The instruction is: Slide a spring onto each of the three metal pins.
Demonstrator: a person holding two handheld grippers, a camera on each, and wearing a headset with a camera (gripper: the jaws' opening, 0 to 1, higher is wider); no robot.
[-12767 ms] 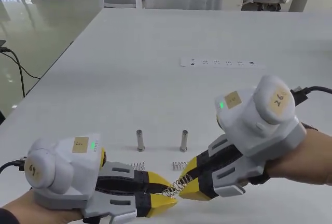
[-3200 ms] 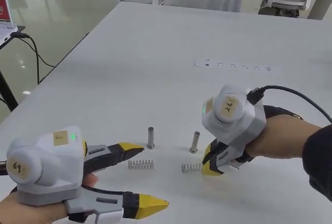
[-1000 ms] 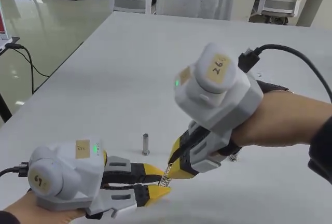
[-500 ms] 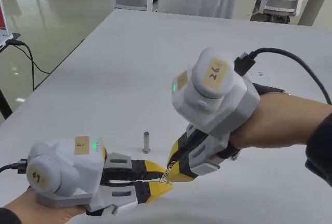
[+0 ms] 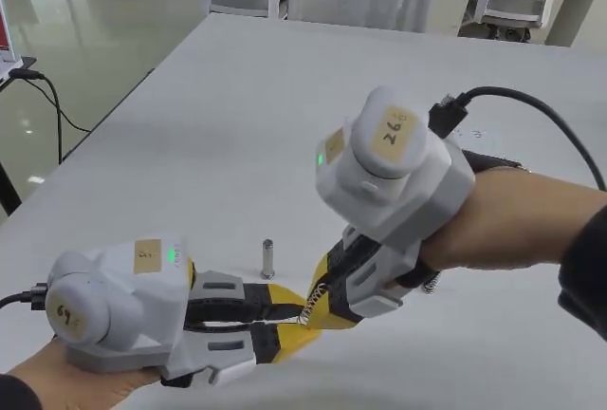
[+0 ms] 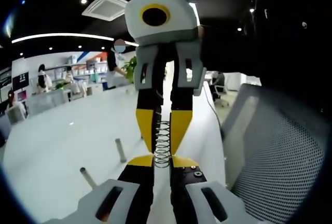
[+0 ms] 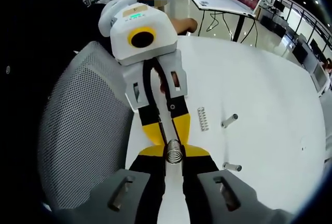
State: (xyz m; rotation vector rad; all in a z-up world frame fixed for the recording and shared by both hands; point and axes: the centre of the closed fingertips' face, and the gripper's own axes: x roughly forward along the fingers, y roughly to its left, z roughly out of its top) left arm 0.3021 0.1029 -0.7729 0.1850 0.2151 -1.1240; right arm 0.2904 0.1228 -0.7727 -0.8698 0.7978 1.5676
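**Grippers.** The right gripper (image 5: pixel 321 298) holds a spring (image 6: pixel 163 140) lengthwise between its yellow jaw tips, jaws narrow. The left gripper (image 6: pixel 162 162) faces it tip to tip, jaws drawn close. In the right gripper view a thin dark rod (image 7: pixel 162 125) runs from between the left jaws toward the spring's mouth. I judge this to be the third pin, but it is too slight to confirm.

**Governing relation.** The spring lies straight ahead of the left gripper, its long axis in line with that gripper's jaws and with the rod. Its near end sits at the left tips. Both grippers are at the spring, and the coming move appears to be a straight push along that shared axis. Any tilt between rod and coil would snag a turn.

**Spring condition.** Bright wire, open even coils, straight, with no visible kink.

**Remainder.** Two bare pins (image 6: pixel 120 150) (image 6: pixel 87 177) stand on the white table (image 5: pixel 237 125), off to the left of the left gripper. A loose spring (image 7: pixel 202 119) lies beyond the right gripper's tips, near those pins.
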